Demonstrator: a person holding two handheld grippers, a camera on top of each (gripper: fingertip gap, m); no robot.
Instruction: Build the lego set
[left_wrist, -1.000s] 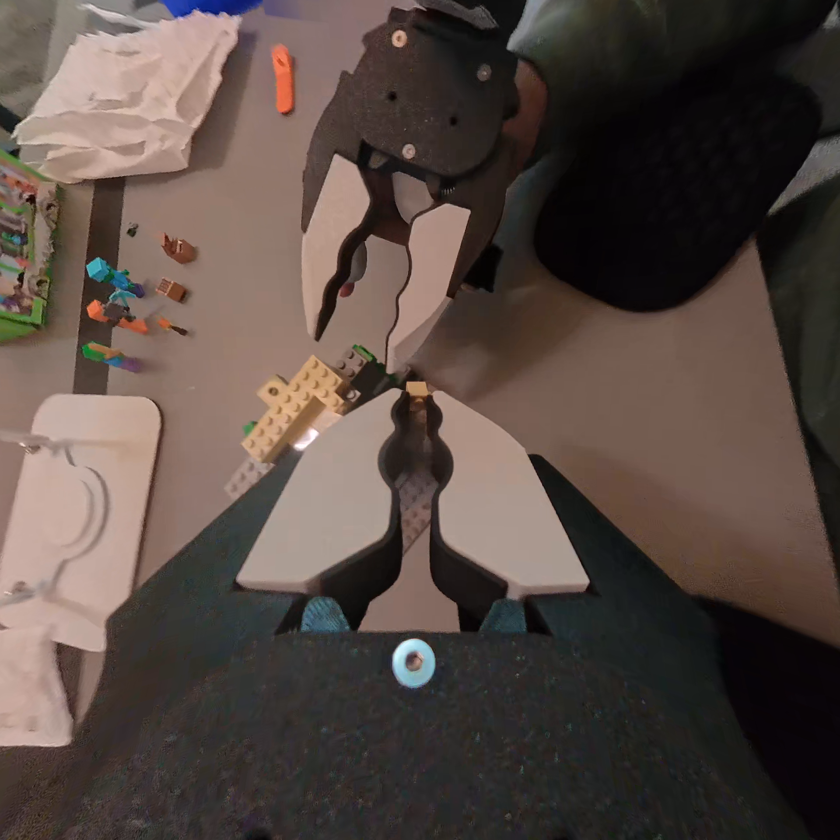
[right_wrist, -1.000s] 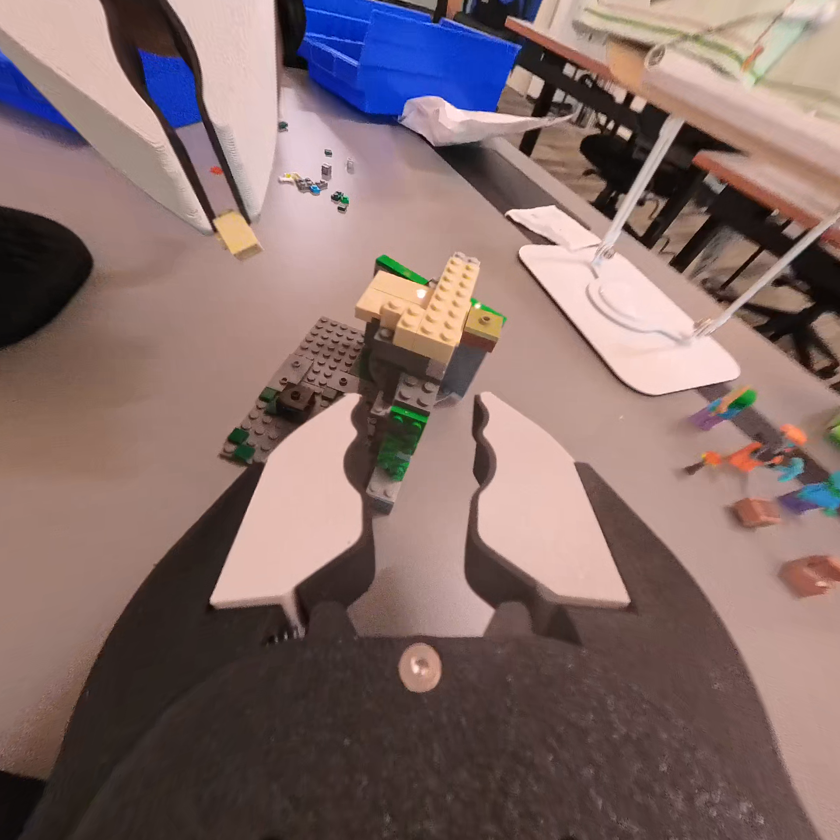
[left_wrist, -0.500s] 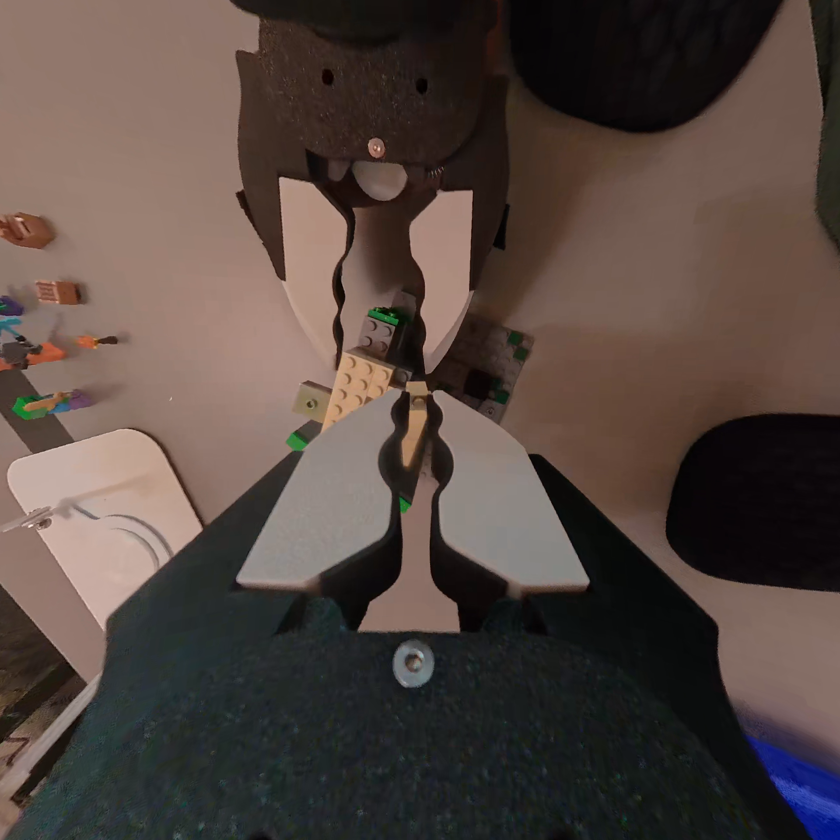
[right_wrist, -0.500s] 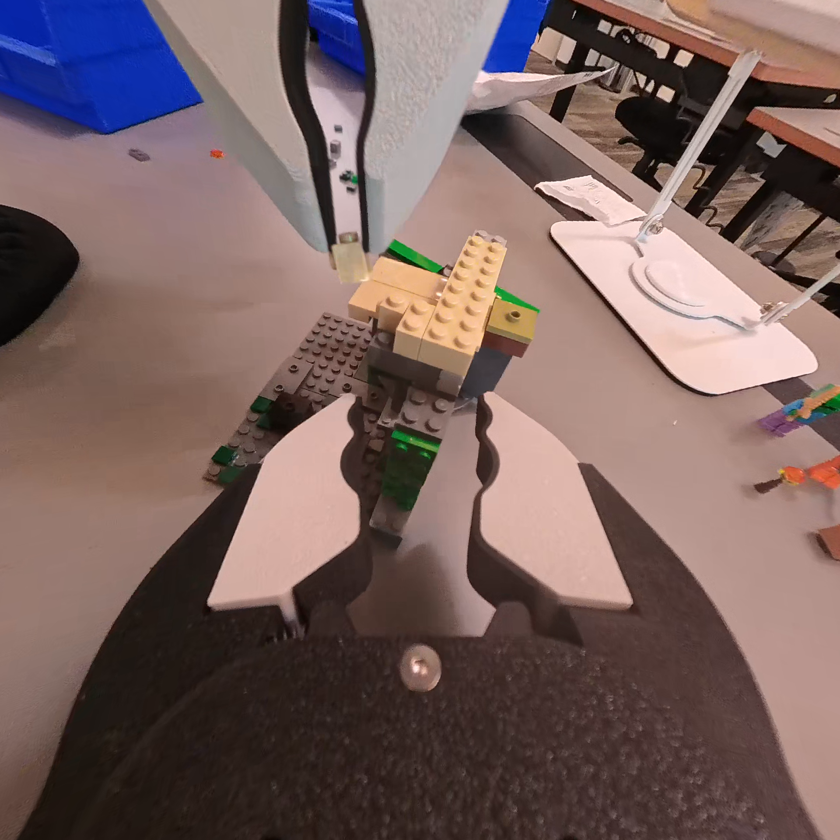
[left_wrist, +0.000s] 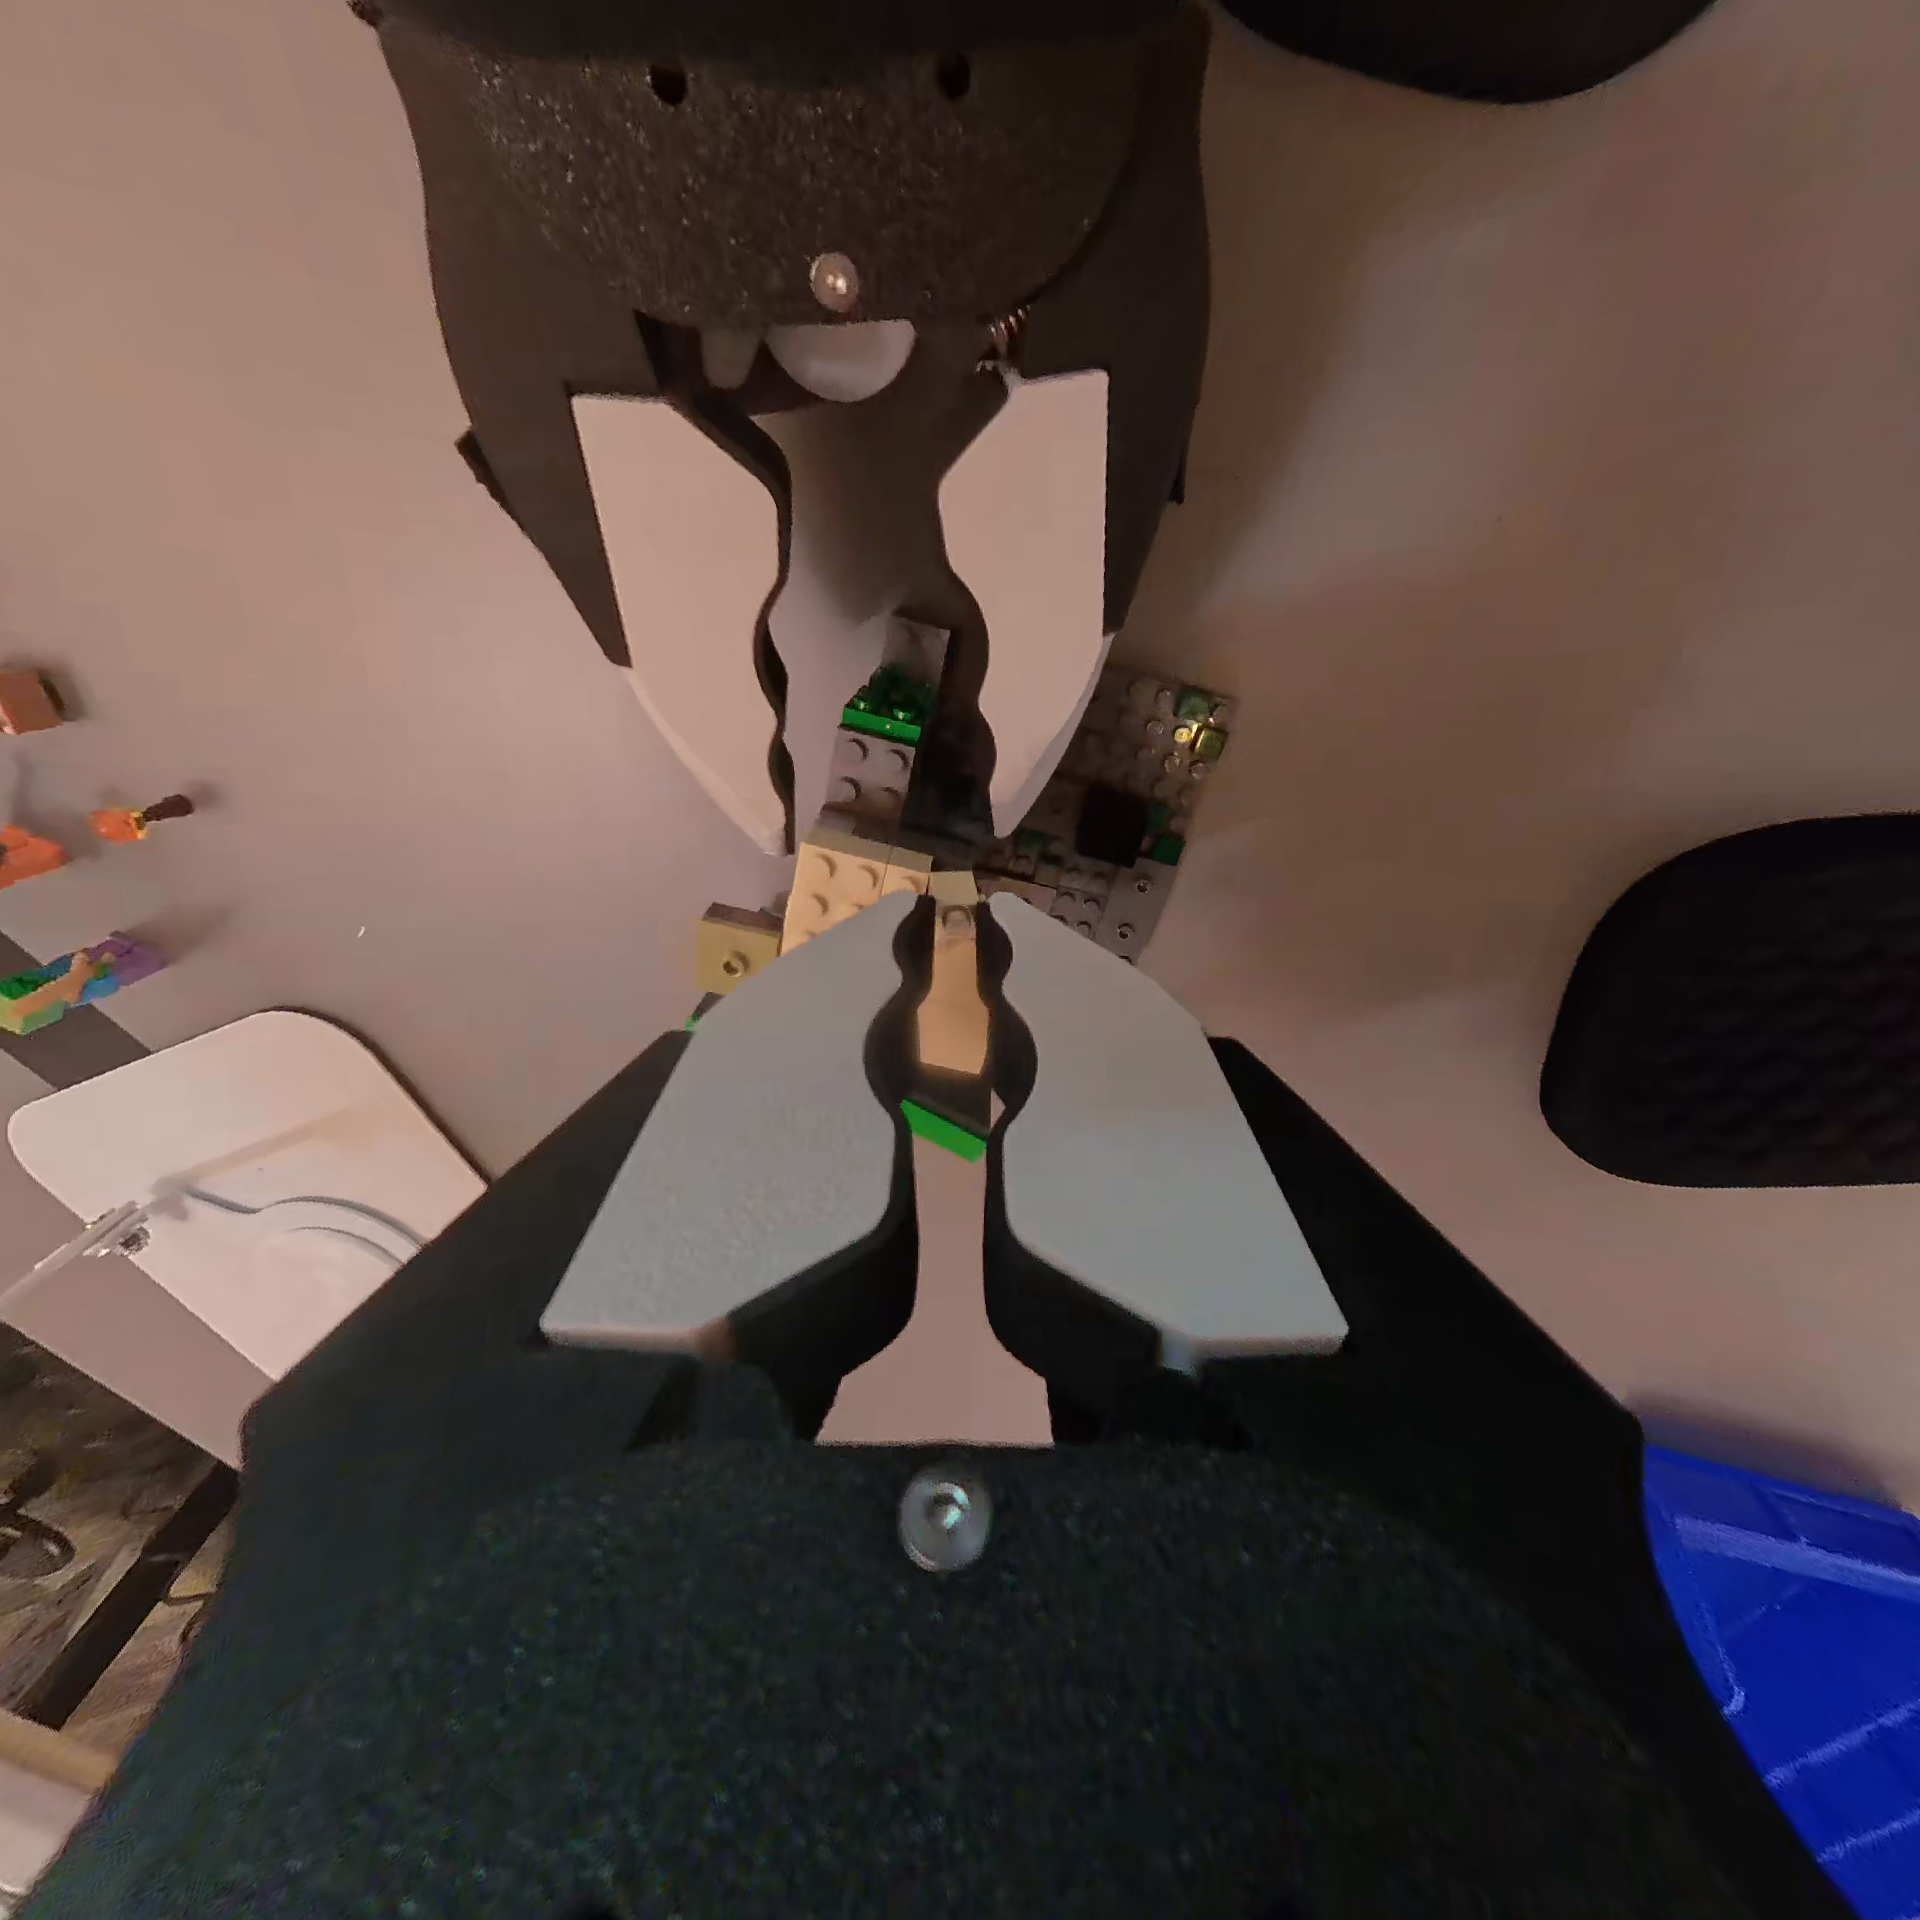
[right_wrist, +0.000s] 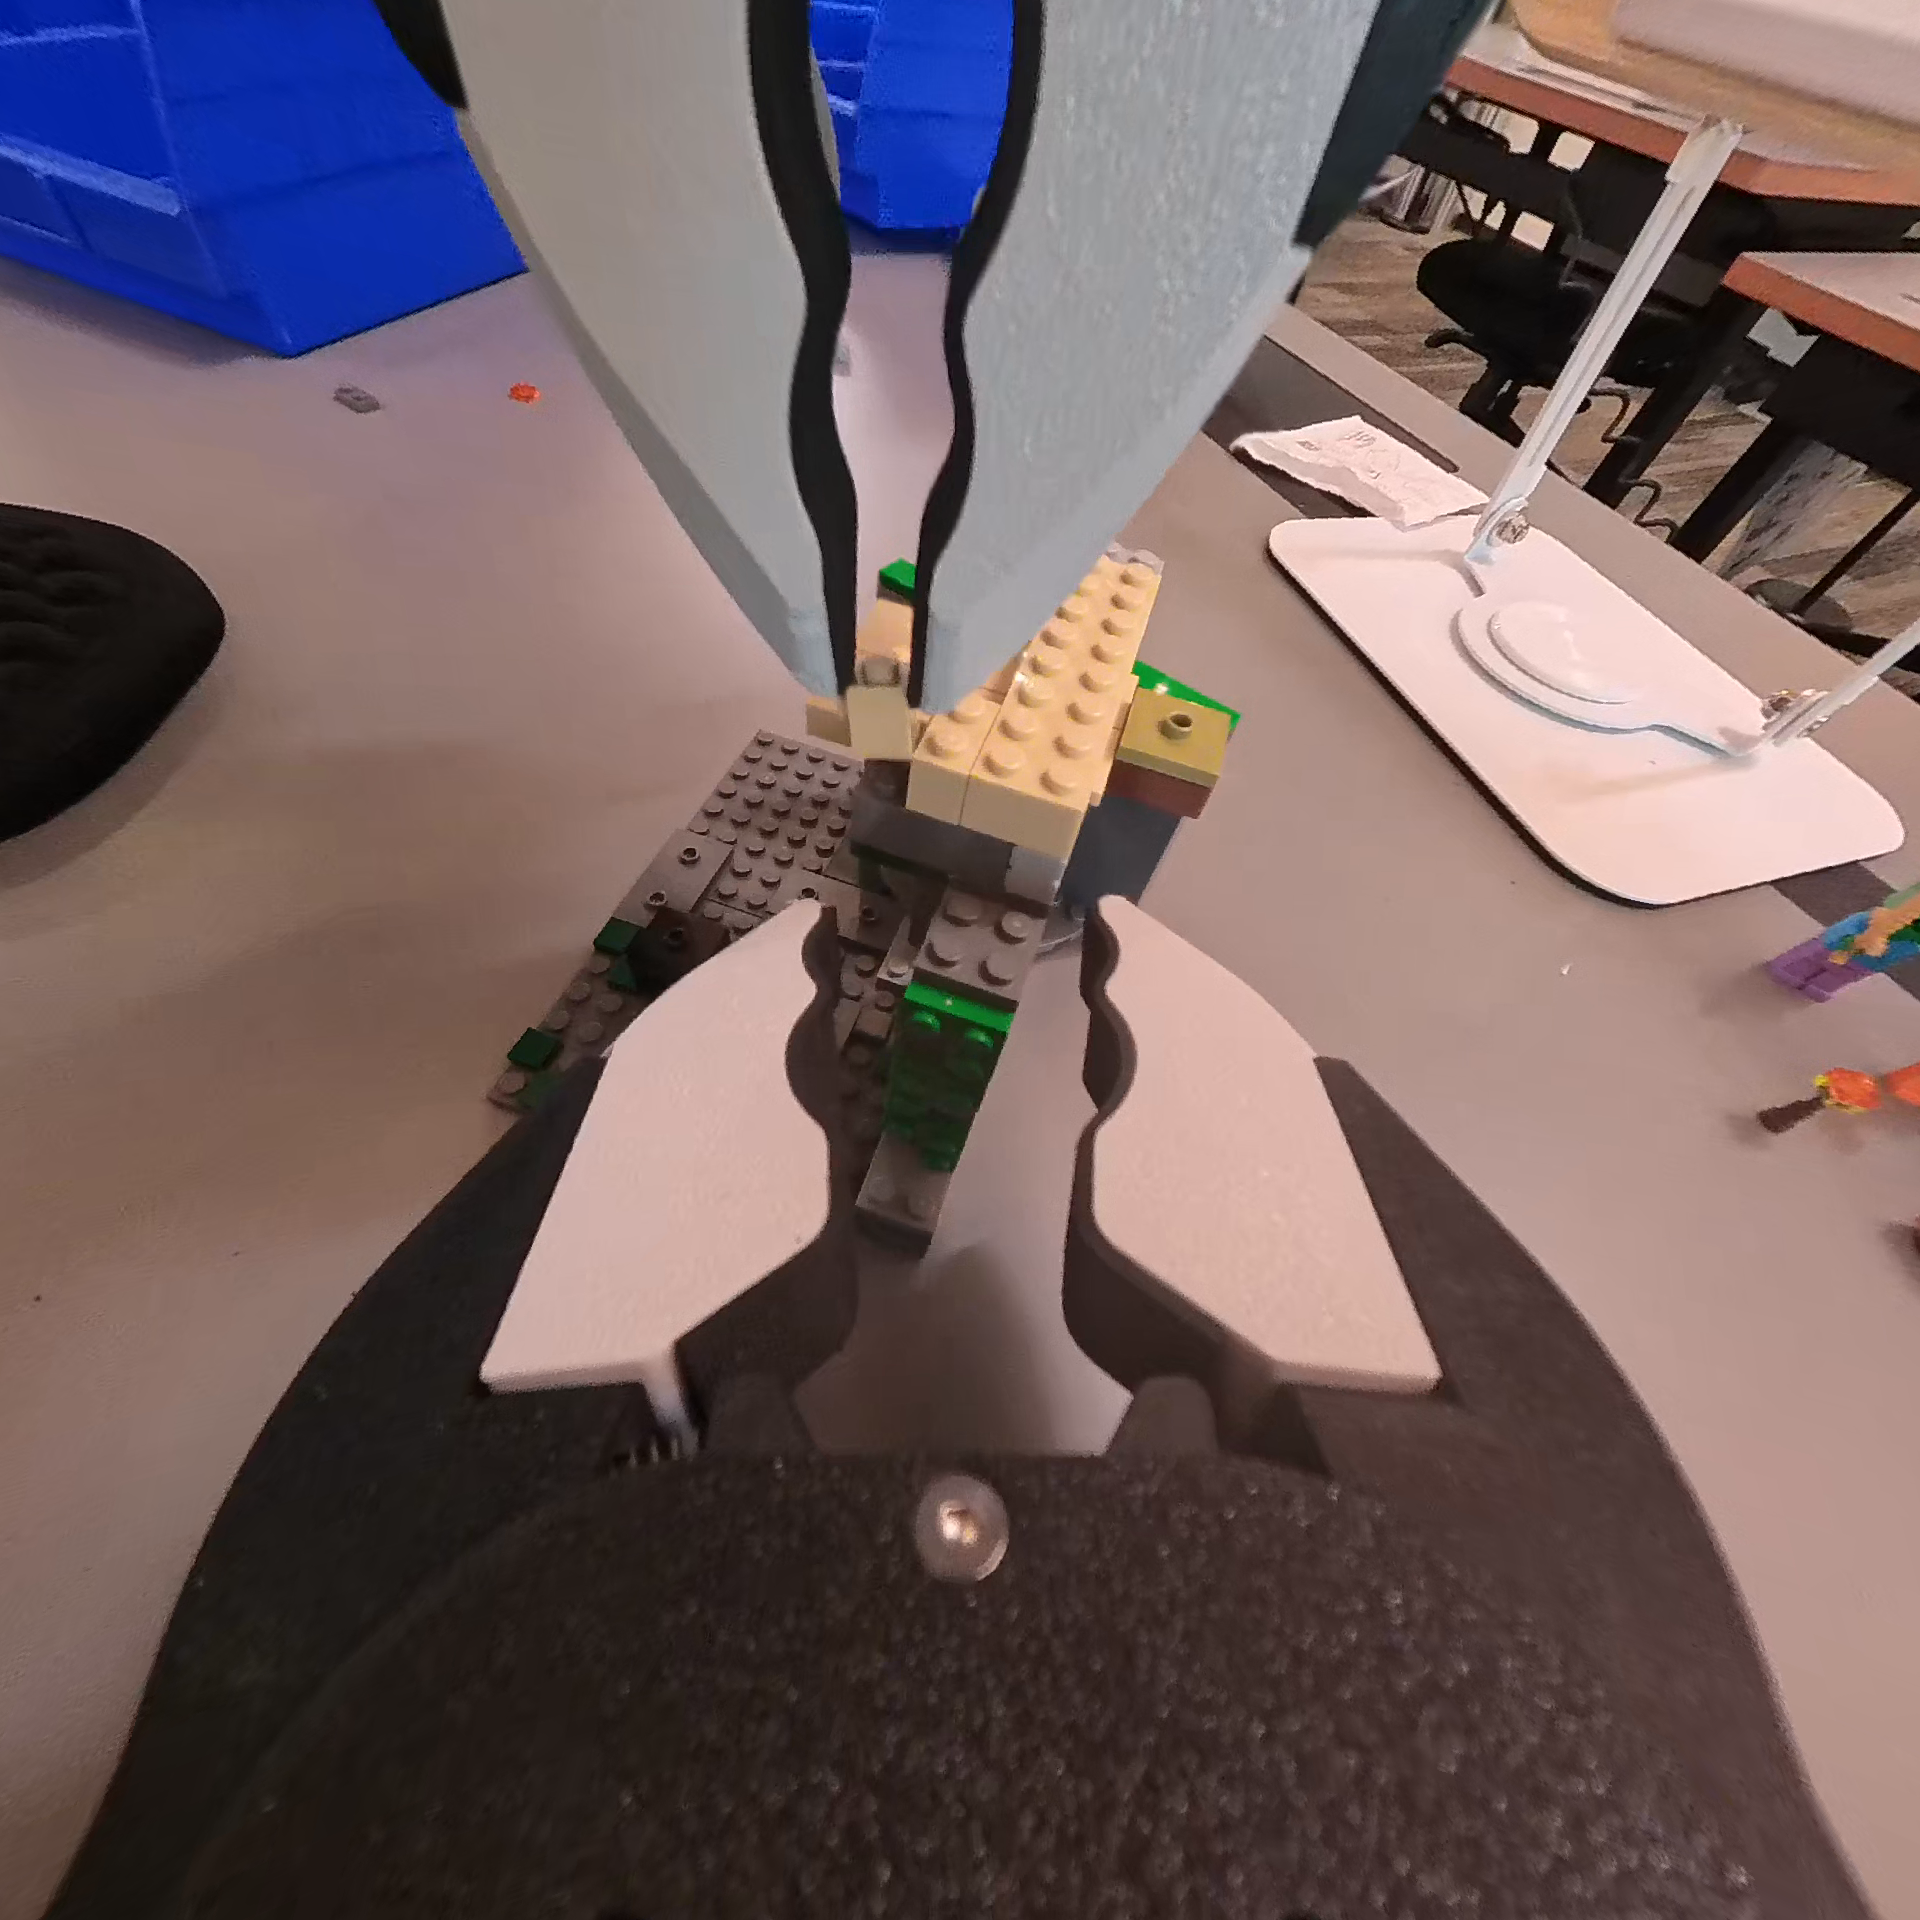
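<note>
Tan, small and single-studded — a brick pinched at the fingertips of the left gripper, held tilted at the near-left corner of the tan roof of the lego build. Touching or just above that corner; cannot tell which. Same brick visible in the left wrist view, clamped between narrow tips of the left gripper.

Build standing on the grey table, mid-surface, on a dark grey studded baseplate. Tan plates on top, grey bricks beneath, an olive tile over a brown layer at the right side, green pieces stepping down a grey ramp toward the camera.

Right gripper low on the near side of the build, tongs spread moderately wide, gripping nothing; green-and-grey ramp lying between the fingers. Seen from above in the left wrist view, tips either side of the ramp.

Outward from the build:
- White flat stand base with clear slanted rods, right of the build.
- Small colourful figures and an orange piece near the right edge.
- Crumpled paper slip beyond the stand base.
- Blue bin at the far left; loose grey and orange studs on the table in front of it.
- Black cushion-like object at the left edge.
- Brown-topped desks and a black chair in the background — well apart from the work area.
</note>
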